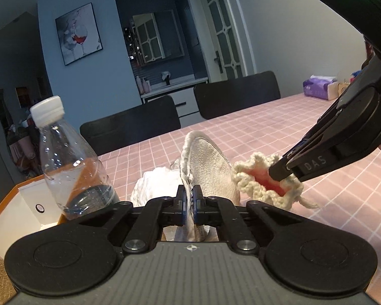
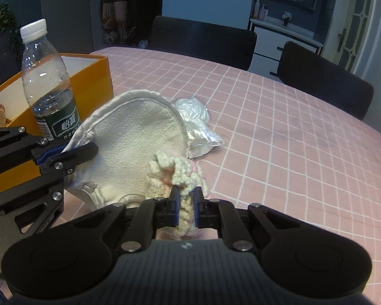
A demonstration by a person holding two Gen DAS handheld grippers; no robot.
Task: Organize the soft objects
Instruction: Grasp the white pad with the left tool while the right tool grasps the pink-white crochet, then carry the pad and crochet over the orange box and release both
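One bottle (image 2: 47, 81), one orange box (image 2: 89, 81), two chairs (image 2: 203, 43), one cloth mitt (image 2: 137, 137), one crocheted piece (image 2: 175, 172).

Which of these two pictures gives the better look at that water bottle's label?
The right wrist view: the water bottle stands upright beside the orange box, its green label facing the camera. In the left wrist view the bottle leans with the lens, label unseen.

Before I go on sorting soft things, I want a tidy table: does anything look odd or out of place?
A hard plastic water bottle stands upright among the soft items beside the orange box. Crumpled white plastic wrap lies loose on the tablecloth behind the white cloth. Nothing looks spilled or damaged.
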